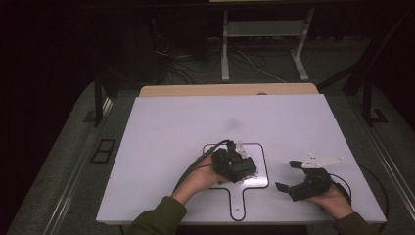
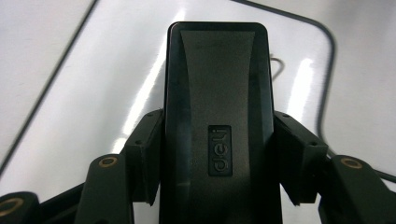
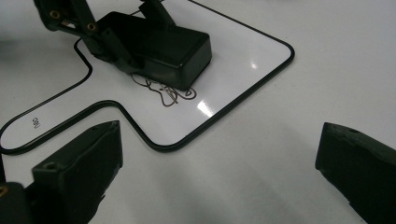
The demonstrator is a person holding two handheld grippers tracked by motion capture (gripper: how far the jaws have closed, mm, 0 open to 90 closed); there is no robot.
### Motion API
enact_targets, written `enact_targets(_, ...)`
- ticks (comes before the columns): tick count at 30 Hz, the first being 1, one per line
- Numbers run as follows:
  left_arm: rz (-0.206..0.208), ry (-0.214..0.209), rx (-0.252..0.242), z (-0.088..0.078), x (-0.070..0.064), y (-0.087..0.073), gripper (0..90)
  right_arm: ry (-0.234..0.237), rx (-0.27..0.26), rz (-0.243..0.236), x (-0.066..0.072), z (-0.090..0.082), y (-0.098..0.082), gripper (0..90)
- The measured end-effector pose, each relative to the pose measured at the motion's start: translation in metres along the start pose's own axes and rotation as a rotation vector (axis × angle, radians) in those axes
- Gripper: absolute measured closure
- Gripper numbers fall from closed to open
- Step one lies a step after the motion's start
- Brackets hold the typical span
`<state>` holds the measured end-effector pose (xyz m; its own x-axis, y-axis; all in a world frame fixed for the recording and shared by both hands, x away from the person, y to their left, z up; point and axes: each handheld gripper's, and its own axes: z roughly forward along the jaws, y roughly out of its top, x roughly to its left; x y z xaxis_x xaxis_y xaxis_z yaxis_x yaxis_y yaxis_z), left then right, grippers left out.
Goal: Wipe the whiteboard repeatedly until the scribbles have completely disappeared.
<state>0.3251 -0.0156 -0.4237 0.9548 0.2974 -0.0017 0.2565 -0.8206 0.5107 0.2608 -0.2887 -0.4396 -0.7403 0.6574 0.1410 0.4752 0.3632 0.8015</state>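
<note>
Left gripper view: left hand-held gripper (image 2: 212,154) clamped on black eraser (image 2: 217,116), pressed flat at frame centre over whiteboard (image 2: 93,93) scribble (image 3: 166,93) for wiping; right hand-held gripper (image 3: 219,177) wide open, empty.

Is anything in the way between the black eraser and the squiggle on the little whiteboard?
Nothing visible. The left gripper is shut on the black eraser, held over the small whiteboard. The squiggle lies at the eraser's front edge with bare board around it. The right gripper rests open, off to the side.

Left claw (image 1: 241,166) clamped, right claw (image 1: 286,175) spread wide
</note>
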Motion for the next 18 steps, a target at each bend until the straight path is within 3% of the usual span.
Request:
enact_targets(5, 0.017, -0.011, -0.004, 0.002, -0.007, 0.003, 39.5, -0.001, 0.001, 0.0, 0.0, 0.0, 0.0, 0.0)
enact_targets(18, -0.04, 0.038, -0.006, 0.004, 0.021, 0.005, 39.4, -0.002, -0.002, -0.001, 0.0, -0.001, 0.0, 0.0)
